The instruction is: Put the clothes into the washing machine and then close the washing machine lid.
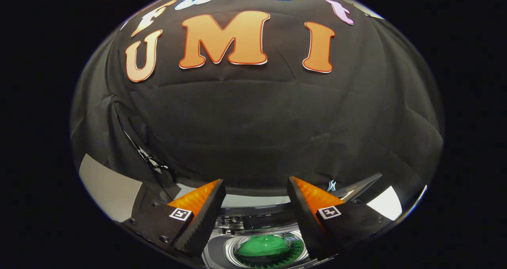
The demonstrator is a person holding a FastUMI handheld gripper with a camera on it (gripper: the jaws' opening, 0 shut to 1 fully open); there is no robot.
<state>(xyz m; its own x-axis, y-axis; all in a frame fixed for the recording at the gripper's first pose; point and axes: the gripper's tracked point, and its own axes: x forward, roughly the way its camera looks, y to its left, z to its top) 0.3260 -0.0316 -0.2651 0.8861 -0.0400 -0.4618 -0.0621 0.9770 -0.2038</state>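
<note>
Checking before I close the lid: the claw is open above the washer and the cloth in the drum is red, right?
Not quite. In the gripper view the claw is open above the washer, but the cloth in the drum is green, not red.

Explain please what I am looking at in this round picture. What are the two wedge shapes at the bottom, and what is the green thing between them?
There is no robot arm here. A person holds a hand tool with two fingers, and a small wide-angle camera rides on that tool and looks forward along them. That is why the picture is round and bent.

The two wedges are the gripper fingers. They stand apart, open, and hold nothing.

Below and between them you look down into a washing machine with its top open. The green thing is a piece of clothing lying inside the drum. The lid is not yet closed.

Beyond the fingers hangs the black cloth wall of the booth.
</note>
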